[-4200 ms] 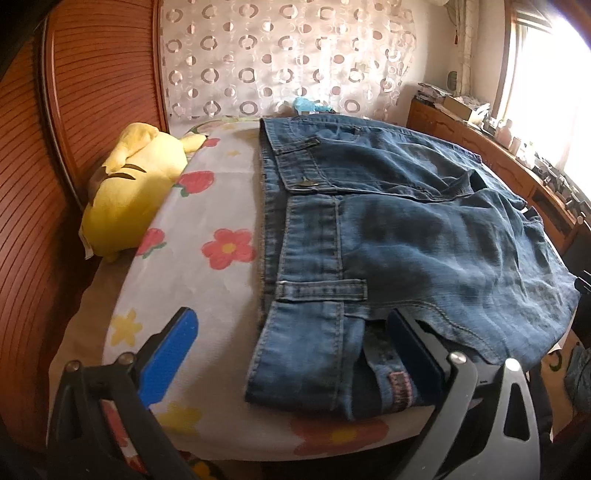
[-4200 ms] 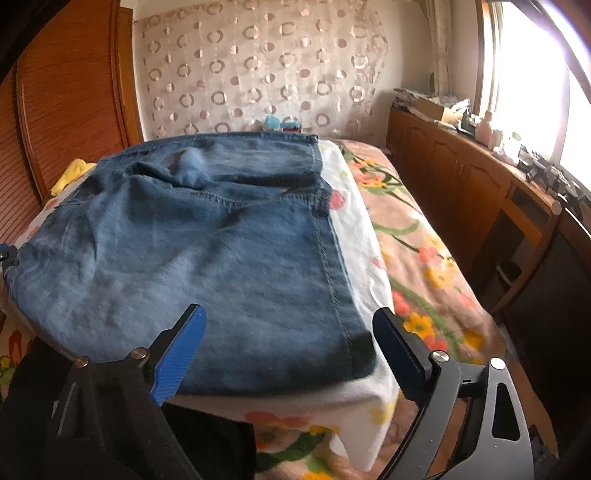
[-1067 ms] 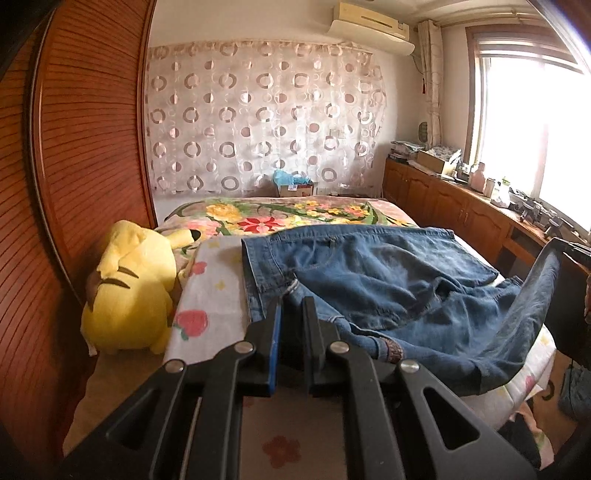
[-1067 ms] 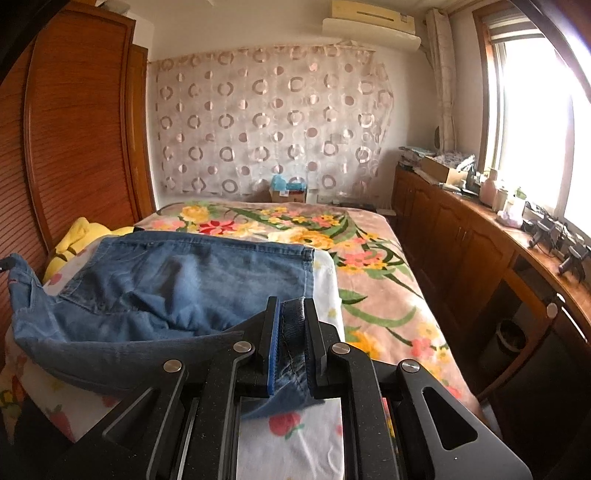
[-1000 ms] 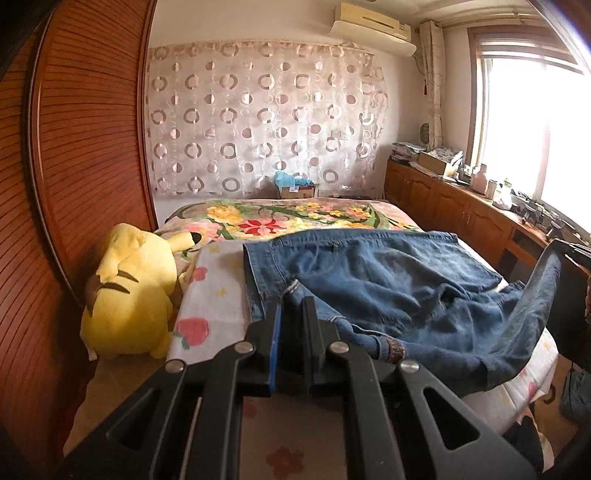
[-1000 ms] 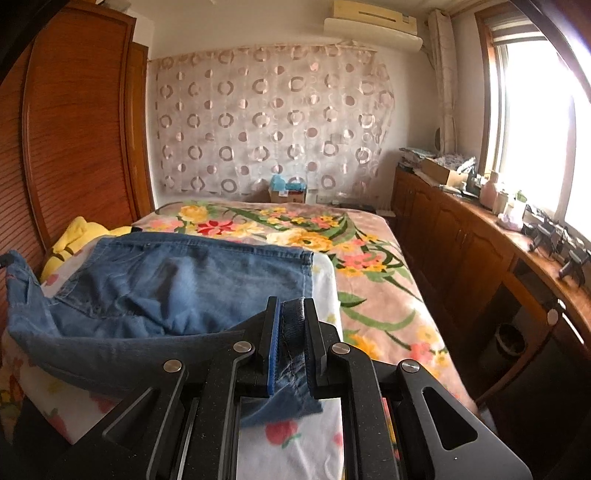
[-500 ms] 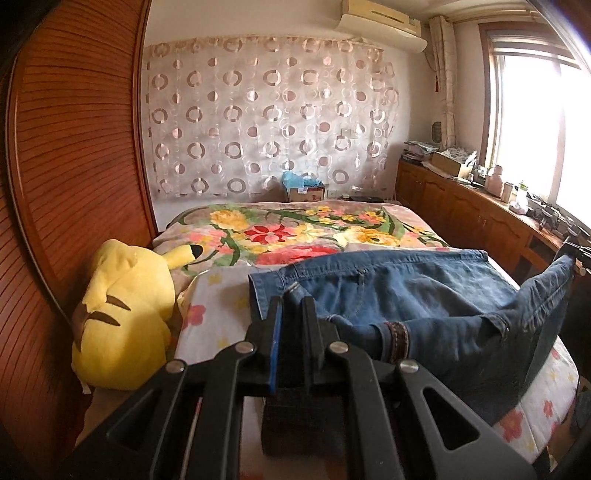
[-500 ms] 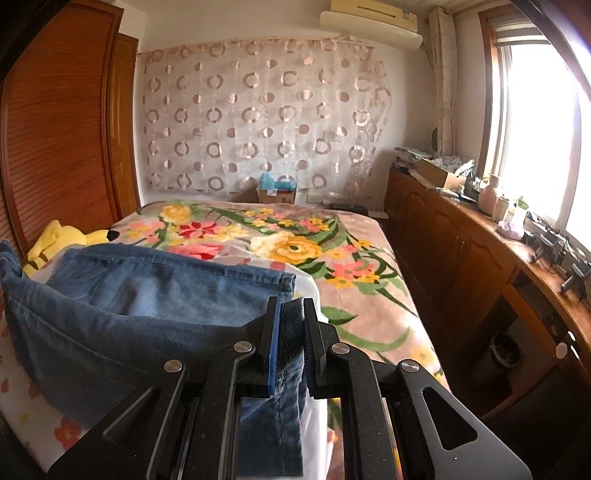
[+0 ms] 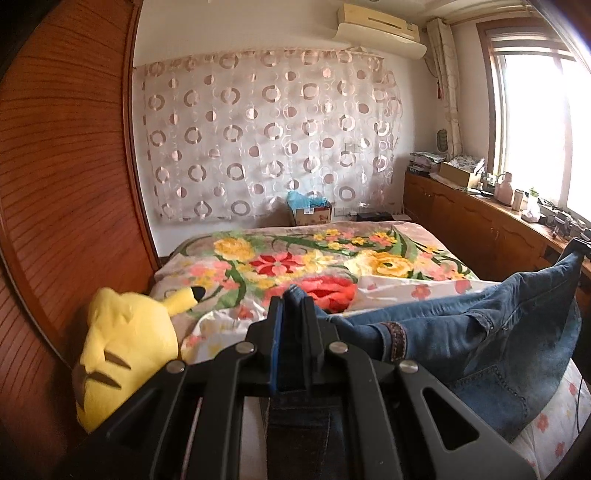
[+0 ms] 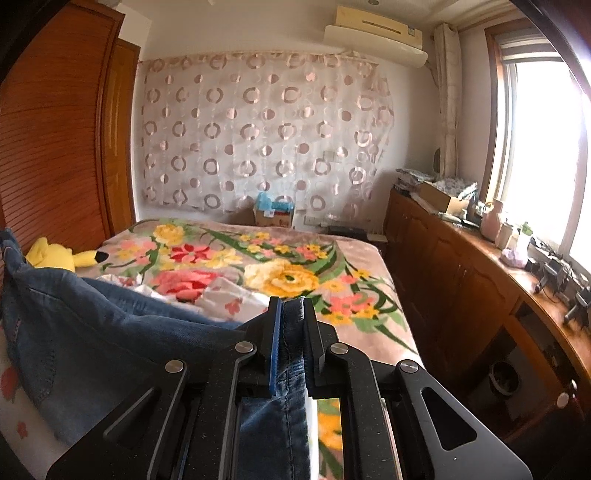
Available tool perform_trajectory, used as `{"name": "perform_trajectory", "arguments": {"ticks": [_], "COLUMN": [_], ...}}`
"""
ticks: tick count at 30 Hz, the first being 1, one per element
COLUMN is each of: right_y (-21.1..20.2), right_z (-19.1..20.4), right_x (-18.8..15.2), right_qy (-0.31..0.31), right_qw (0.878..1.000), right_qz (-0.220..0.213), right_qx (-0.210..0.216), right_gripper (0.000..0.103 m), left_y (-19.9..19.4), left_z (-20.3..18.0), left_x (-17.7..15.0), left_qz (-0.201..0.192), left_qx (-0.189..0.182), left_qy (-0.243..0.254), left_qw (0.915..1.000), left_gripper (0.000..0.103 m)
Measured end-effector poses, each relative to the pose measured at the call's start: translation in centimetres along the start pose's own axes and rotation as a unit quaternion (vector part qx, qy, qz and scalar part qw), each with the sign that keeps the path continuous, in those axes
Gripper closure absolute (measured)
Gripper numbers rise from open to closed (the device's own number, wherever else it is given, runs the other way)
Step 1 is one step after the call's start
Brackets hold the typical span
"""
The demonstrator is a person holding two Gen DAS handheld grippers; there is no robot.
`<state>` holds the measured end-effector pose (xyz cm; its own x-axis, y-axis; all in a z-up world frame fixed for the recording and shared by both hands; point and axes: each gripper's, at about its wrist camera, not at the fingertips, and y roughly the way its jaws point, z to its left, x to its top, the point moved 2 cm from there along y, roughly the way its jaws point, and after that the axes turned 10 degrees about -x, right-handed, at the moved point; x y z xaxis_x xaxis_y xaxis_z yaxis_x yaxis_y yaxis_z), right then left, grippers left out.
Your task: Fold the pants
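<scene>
Bedroom, daylight from window [image 10: 543, 155] at right; sheer curtain [image 9: 266, 144] with ring pattern across far wall, air conditioner [image 9: 380, 24] above, ribbed reddish wood wardrobe [image 9: 62, 177] at left, wood cabinet [image 10: 461, 280] run along right wall, top cluttered with small items too small to name. Bed [image 10: 369, 288] covered in plush floral blanket, a white flower-print sheet laid over near end. Blue denim pants [image 9: 461, 332] lifted off near part of bed, slung between both grippers, thick stitched seams and a turned-up cuff showing brown lining visible; lower folds sagging onto white sheet toward near right corner. Left gripper [image 9: 293, 332] clamped on a bunched denim edge, black fingers with blue pad pressed tight against cloth. Right gripper [image 10: 291, 339] likewise closed on a doubled denim seam, fabric hanging down between the black arms. Yellow plush toy [image 9: 125, 343], soft, rounded, black-tipped ear, lying at left edge of bed against wardrobe. Cardboard box [image 9: 310, 212] with blue stuffing beyond far edge of bed, contents unclear. Pants' full outline cut off by gripper bodies and frame edges; waistband not distinguishable.
</scene>
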<state>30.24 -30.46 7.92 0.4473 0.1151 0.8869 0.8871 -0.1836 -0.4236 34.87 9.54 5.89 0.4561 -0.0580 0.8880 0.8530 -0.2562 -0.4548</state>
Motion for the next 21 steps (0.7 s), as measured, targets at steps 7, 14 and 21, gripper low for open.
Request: {"name": "perform_trajectory", "arguments": {"ticks": [7, 14, 21], "right_y": [4.5, 9.8, 11.3], "right_z": [1.1, 2.3, 3.6], "right_x": [1.9, 1.1, -0.5], "right_qy": [-0.013, -0.022, -0.023], "right_qw": [1.0, 0.998, 0.997], "right_qz": [0.008, 0.051, 0.077], "right_qx": [-0.013, -0.012, 0.001], "right_gripper": [0.096, 0.096, 0.095], "left_y": [4.4, 9.2, 10.0], "left_z": [1.6, 3.1, 2.1], "left_x": [1.8, 0.5, -1.5], "left_qz": [0.006, 0.049, 0.08], "left_qx": [0.011, 0.011, 0.022], "left_qy": [-0.003, -0.022, -0.004], "left_qw": [0.9999, 0.9985, 0.9965], "left_gripper": [0.097, 0.097, 0.082]}}
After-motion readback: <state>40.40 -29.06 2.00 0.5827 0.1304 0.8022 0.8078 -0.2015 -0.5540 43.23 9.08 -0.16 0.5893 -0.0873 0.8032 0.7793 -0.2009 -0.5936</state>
